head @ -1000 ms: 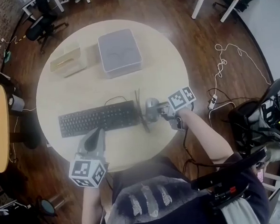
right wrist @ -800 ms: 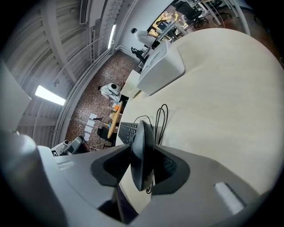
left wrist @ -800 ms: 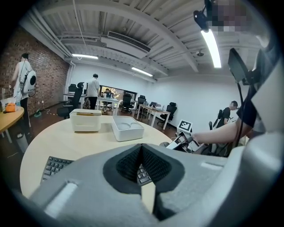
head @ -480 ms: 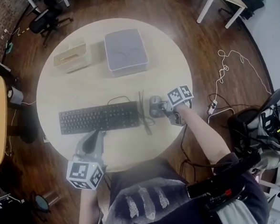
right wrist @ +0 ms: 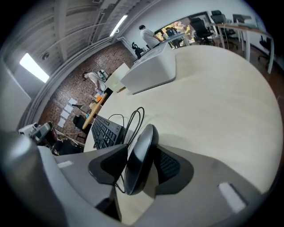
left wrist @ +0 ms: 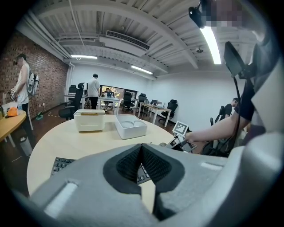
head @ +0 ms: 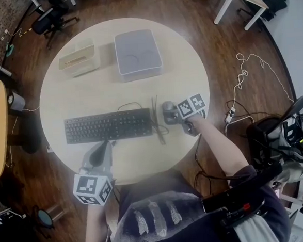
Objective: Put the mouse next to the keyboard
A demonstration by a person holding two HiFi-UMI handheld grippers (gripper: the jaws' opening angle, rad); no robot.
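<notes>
One mouse (head: 167, 111) sits just right of the keyboard (head: 108, 126). The right gripper (right wrist: 138, 156) has just been opening around it, and the left gripper (left wrist: 142, 166) is closed, empty. Looks like the release; next, withdraw without nudging.

Black keyboard (head: 108, 127), dark grey mouse (right wrist: 140, 159)

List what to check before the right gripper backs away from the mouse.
1. Placement: ok; the mouse sits just off the keyboard's right end.
2. Release: ok, seemingly; the right gripper's jaws have just been opening, and the mouse leans loose between them.
3. Mouse flat on the table: cannot tell; it looks tilted.
4. Jaws clear of the cable: cannot tell; it runs close under one jaw.
5. Path clear of the left gripper: ok; it is shut, empty, at the table's near edge.
</notes>
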